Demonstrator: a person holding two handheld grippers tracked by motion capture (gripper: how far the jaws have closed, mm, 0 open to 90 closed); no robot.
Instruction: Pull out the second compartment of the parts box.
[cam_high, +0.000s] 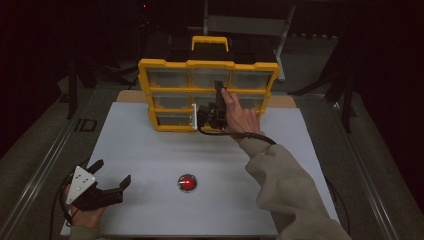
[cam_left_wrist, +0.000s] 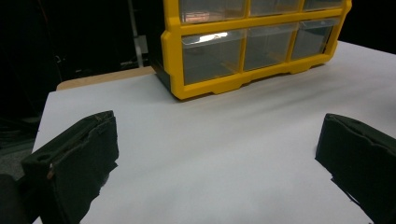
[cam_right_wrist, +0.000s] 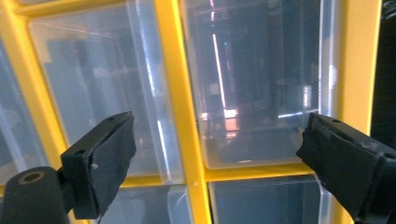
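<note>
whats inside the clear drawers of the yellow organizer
The drawers of the yellow organizer look empty through their clear fronts in both gripper views, with reflections and glare on the plastic. In the high view, the right hand-held gripper covers part of the lower drawers.

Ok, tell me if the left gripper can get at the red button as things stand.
Probably yes. The left gripper rests open on the white board, and the red button sits just beside it with only bare board between them. The right gripper is away at the yellow drawer cabinet.

The flat white rectangular counter (cam_high: 150, 165) carries a yellow plastic drawer cabinet with clear drawers (cam_high: 165, 92) standing at its far edge. A round red button (cam_high: 187, 182) sits near the front edge, well apart from the cabinet.
</note>
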